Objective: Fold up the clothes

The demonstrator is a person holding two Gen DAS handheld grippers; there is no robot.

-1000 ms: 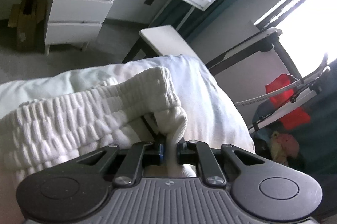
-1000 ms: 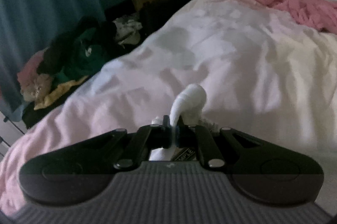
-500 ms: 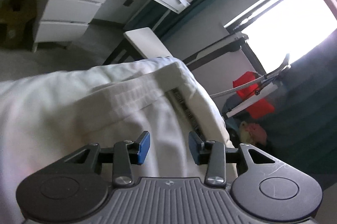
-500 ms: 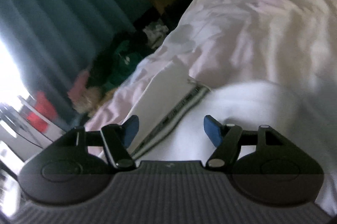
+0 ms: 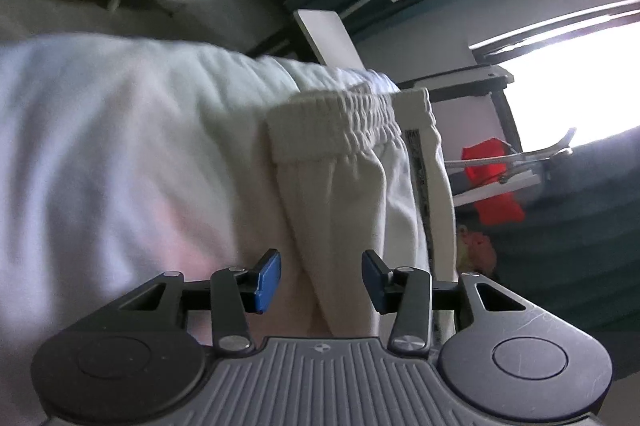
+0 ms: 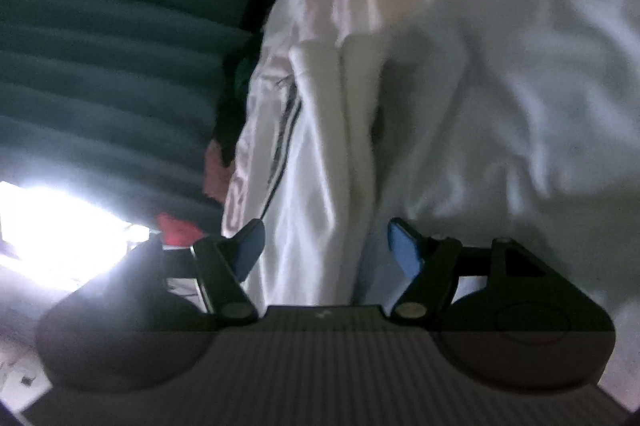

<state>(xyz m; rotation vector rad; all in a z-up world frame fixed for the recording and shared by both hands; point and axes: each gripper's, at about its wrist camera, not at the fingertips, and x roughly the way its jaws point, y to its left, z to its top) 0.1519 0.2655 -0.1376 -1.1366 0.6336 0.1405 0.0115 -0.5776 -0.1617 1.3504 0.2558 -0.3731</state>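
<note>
Both the left gripper (image 5: 321, 280) and right gripper (image 6: 325, 246) hang spread and empty over the white sweatpants (image 5: 352, 186). Near the elastic waistband (image 5: 336, 124), pinch one layered edge cleanly, keeping the trim stripe (image 6: 284, 130) straight.

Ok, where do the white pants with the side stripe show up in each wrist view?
Left wrist: the pants run up the centre from between the open left gripper, waistband at the far end.
Right wrist: they lie centre-left, ahead of the open right gripper, along the bed's edge.
Shared landmark: the dark side stripe.
</note>
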